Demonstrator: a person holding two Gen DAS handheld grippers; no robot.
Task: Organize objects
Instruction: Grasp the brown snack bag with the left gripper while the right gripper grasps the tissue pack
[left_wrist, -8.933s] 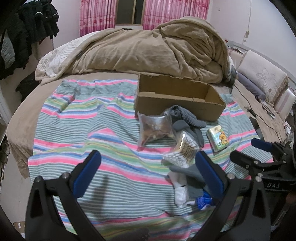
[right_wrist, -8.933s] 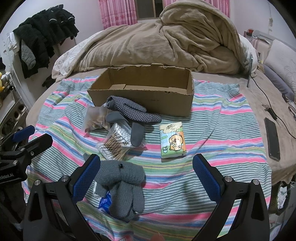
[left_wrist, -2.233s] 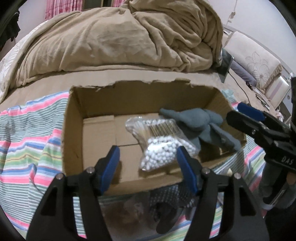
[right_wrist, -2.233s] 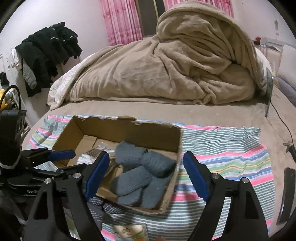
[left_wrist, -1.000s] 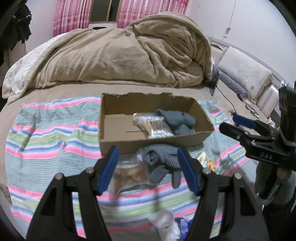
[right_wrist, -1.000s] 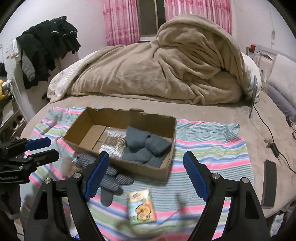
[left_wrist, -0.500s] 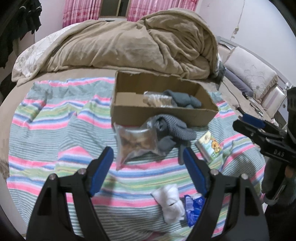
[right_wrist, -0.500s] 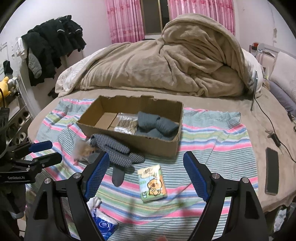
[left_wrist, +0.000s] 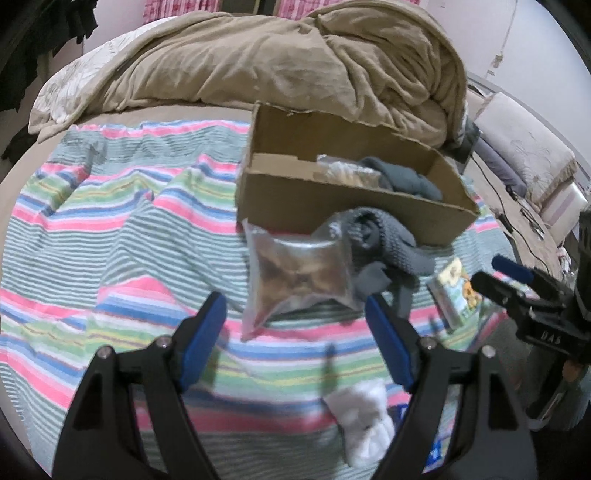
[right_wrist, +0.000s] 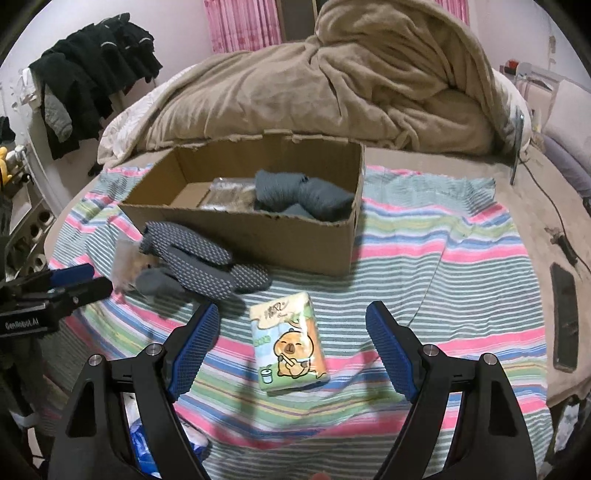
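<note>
Cardboard box (right_wrist: 258, 236) stands open-topped on the striped cloth (right_wrist: 424, 266) that covers the bed. Inside it I note 2 items: a clear bag of cotton swabs (right_wrist: 227, 195) toward the middle and, touching it on the right, a pair of grey knit gloves (right_wrist: 303, 195).

My left gripper (left_wrist: 295, 317) hangs above the cloth with its blue pads set wide apart and nothing pressed between them. Ahead of it, just in front of the box wall, lies a clear bag of brown contents (left_wrist: 295, 273), tilted and partly resting on a grey dotted glove (left_wrist: 384, 243) beside it. The picture is blurred here, so I cannot tell what the bag holds. Nearer to me, low in the left wrist view, lies a white bundle (left_wrist: 364, 424) with a blue wrapper (left_wrist: 436, 450) touching it; the wrapper is mostly hidden behind my finger.

My right gripper (right_wrist: 291, 347) is likewise spread wide and carries nothing. A tissue pack (right_wrist: 286, 343) printed with a cartoon animal lies flat on the cloth in line with the gap between its pads, in contact with neither. The dotted glove lies to the left of the pack, close against the front wall of the box.

Beyond the box a tan blanket (right_wrist: 332, 92) is heaped on the bed. A dark phone (right_wrist: 563, 325) lies at the right edge of the bed, well apart from the cloth items. Dark clothes (right_wrist: 92, 74) hang at the far left.
</note>
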